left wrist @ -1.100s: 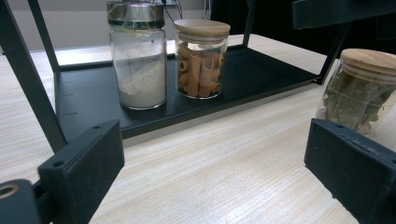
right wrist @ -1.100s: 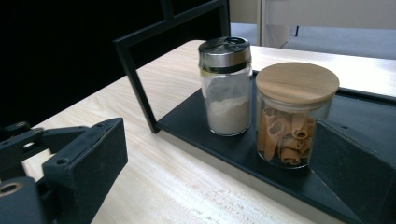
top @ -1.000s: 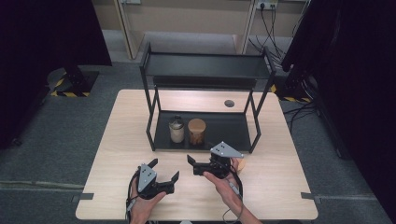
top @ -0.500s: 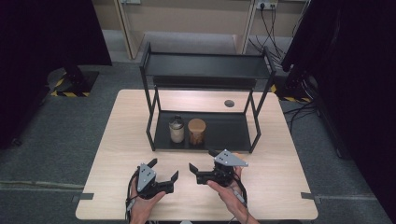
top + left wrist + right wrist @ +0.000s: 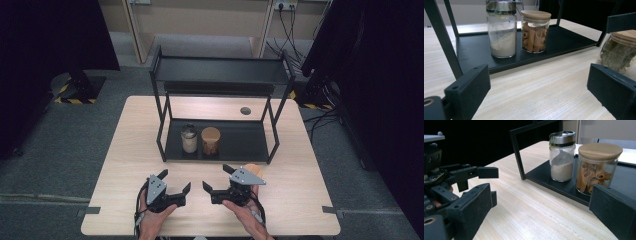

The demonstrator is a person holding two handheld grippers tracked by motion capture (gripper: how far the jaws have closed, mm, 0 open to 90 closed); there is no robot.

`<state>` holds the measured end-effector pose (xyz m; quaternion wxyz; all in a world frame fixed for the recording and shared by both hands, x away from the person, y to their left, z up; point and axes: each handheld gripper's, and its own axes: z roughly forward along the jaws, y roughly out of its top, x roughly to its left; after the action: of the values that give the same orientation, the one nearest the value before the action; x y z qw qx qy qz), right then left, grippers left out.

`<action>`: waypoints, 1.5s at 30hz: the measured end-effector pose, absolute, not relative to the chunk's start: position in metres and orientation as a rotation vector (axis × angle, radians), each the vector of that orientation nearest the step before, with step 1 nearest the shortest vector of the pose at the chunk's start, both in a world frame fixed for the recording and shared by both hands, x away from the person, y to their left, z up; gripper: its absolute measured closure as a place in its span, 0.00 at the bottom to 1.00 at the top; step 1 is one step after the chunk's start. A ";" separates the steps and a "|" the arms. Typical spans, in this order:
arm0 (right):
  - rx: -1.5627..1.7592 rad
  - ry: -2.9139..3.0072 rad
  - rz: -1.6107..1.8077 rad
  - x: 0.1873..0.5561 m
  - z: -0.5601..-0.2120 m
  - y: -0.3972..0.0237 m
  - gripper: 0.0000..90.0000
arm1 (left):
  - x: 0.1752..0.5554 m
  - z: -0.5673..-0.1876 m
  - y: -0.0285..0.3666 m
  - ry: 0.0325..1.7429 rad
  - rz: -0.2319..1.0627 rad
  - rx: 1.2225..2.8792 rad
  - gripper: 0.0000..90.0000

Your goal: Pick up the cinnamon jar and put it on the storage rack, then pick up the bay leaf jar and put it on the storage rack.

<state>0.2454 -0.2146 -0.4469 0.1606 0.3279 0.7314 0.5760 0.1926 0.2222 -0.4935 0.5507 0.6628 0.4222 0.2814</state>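
At the near edge of the pale wooden table (image 5: 125, 165), the person's left hand (image 5: 152, 220) comes up from below, wrist low, holding the left gripper (image 5: 176, 186) level above the wood. Its black jaws stand wide apart with nothing between them, pointing towards the right.

Further back, the black metal two-tier shelf rack (image 5: 220, 70) stands on the table. On its bottom tray sit a clear glass shaker jar of white powder with a metal lid (image 5: 188, 138) and, just beside it on the right, a clear glass jar of rolled brown sticks with a wooden lid (image 5: 210, 141).

To the right, the right hand (image 5: 245, 212) cradles the right gripper (image 5: 216, 179), tilted slightly, its jaws spread wide and empty, facing the left gripper. Just behind it, on the table in front of the rack, stands a glass jar of dried green leaves with a wooden lid (image 5: 617, 52).
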 end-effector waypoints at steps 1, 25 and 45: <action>0.936 2.092 1.646 0.245 -0.448 -0.215 0.05 | 0.193 -0.494 0.222 0.999 0.665 1.569 0.05; 0.944 2.090 1.643 0.241 -0.451 -0.223 0.05 | 0.192 -0.494 0.221 0.993 0.672 1.574 0.05; 0.918 2.040 1.633 0.221 -0.442 -0.239 0.05 | 0.190 -0.493 0.221 0.980 0.685 1.576 0.05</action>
<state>0.2210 -0.2391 -0.4417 0.1850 0.3256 0.7240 0.5793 0.1896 0.2212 -0.4931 0.5494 0.6656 0.4138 0.2895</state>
